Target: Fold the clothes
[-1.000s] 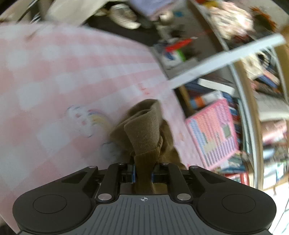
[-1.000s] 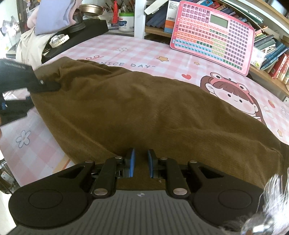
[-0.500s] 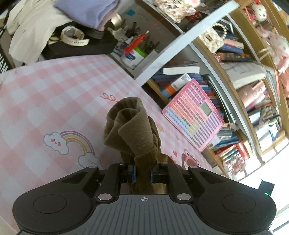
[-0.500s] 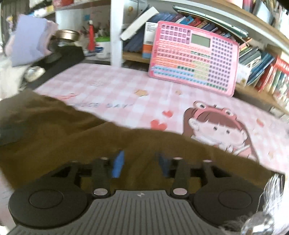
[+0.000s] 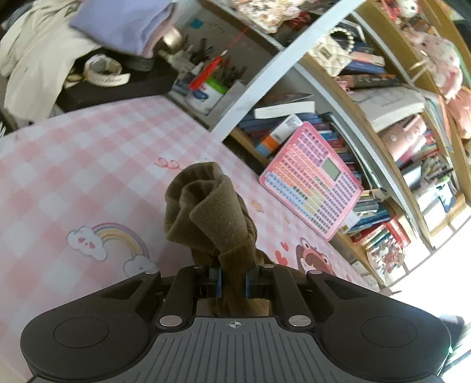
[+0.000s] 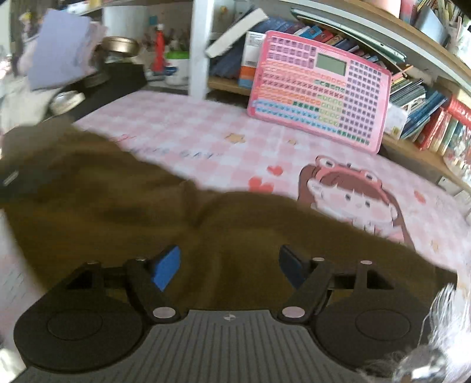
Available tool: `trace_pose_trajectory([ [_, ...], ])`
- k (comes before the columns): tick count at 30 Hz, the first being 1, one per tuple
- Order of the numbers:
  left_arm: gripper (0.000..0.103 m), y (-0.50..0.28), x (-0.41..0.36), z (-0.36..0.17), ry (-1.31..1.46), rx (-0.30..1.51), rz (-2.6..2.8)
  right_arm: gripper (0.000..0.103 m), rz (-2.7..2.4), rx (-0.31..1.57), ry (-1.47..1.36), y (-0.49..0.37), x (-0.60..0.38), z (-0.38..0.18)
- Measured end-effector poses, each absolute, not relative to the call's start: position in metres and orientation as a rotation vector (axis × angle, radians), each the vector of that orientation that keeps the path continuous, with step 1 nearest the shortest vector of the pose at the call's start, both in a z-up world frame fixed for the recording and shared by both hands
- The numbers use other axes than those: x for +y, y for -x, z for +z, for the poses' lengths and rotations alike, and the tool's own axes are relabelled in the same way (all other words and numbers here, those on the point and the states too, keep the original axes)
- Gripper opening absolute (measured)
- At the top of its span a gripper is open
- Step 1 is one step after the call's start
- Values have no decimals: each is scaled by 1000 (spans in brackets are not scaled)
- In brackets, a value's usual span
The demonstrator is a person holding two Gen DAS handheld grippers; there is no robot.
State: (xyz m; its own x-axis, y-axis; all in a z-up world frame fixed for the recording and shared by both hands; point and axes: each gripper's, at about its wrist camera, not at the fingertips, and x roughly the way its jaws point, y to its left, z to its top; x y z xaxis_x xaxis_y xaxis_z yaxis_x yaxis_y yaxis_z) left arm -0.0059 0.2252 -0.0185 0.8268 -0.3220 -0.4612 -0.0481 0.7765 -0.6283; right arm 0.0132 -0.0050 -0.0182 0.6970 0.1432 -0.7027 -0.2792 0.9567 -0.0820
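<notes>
An olive-brown garment (image 6: 147, 206) lies spread across the pink checked table cover (image 6: 191, 129) in the right wrist view. My right gripper (image 6: 229, 265) is open just above its near edge, jaws wide apart and empty. In the left wrist view my left gripper (image 5: 232, 280) is shut on a bunched corner of the same brown garment (image 5: 209, 212), which stands up in a roll above the fingers over the table cover (image 5: 73, 182).
A pink keyboard toy (image 6: 321, 88) leans against the bookshelf at the back; it also shows in the left wrist view (image 5: 315, 179). A black box (image 5: 117, 85) with folded lilac cloth (image 5: 129, 23) and a pen cup (image 5: 206, 91) stand at the far left.
My right gripper has opened and let go of the garment's near edge. My left gripper has lifted and turned with its bunched corner, so the shelves now fill its view.
</notes>
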Motion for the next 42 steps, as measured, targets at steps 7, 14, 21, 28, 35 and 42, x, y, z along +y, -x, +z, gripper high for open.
trace_pose_trajectory([
  [7,12,8,193,3,530,558,-244,73,307,790,305,8,14,-40],
  [14,12,16,134,27,275,513,-340,73,290,754,131,12,-50,-19],
  [21,14,19,56,29,-17,556,-410,73,164,704,-31,25,-147,-6],
  [28,48,24,-8,-1,-119,791,-487,73,176,785,-317,22,-228,-15],
  [35,65,39,35,11,115,765,-325,73,392,910,-510,-10,-226,-26],
  [42,65,54,82,25,336,716,-128,77,435,1076,-749,-57,-205,-45],
])
